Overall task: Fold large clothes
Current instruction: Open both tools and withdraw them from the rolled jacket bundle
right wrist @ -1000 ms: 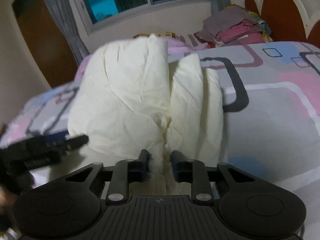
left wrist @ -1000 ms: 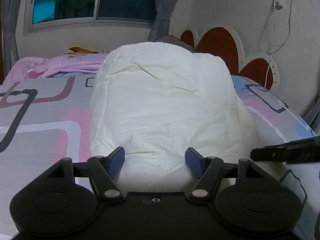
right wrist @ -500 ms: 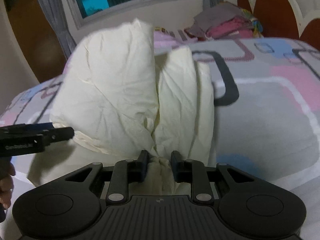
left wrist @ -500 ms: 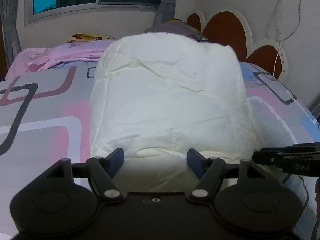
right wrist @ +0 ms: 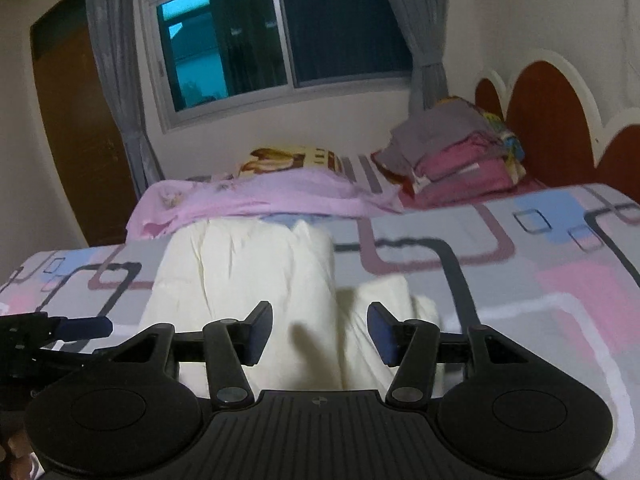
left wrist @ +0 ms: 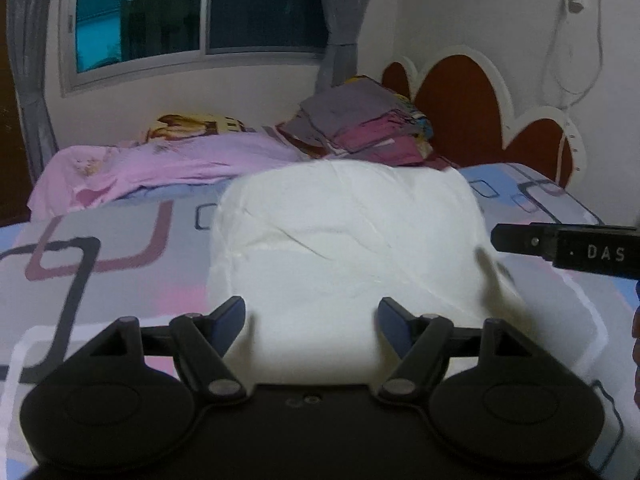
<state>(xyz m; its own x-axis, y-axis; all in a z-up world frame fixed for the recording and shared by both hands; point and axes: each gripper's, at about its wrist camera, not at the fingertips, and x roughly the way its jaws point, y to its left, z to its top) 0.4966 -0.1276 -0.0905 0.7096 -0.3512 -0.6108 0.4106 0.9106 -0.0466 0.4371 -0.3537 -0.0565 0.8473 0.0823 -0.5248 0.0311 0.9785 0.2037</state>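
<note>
A folded cream-white garment (left wrist: 344,248) is seen lying on the patterned bedsheet (left wrist: 100,264), roughly in the middle of the bed, its near edge just in front of both grippers. In the right wrist view the same garment (right wrist: 248,280) is shown as thick folded rolls running away from the camera, with a smaller fold beside them on the right. Bare sheet is left open to the left of the garment in the left view and to the right of it in the right view. At the far side of the bed a pink cloth (left wrist: 160,164) is spread along the edge, and a stack of folded clothes (left wrist: 360,128) is set against the red-and-white headboard (left wrist: 472,108). A window (right wrist: 280,28) with grey curtains is seen above the far wall.

The left gripper (left wrist: 312,316) is angled down towards the bed, its jaws spread wide and just been opening; the garment's near edge is seen between them, with no pad pressed on it. The right gripper (right wrist: 320,332) is likewise tilted downward, its jaws just been opening and now parted, with the cloth between them but not pinched. Each gripper's tip is visible at the side of the other's view.
</note>
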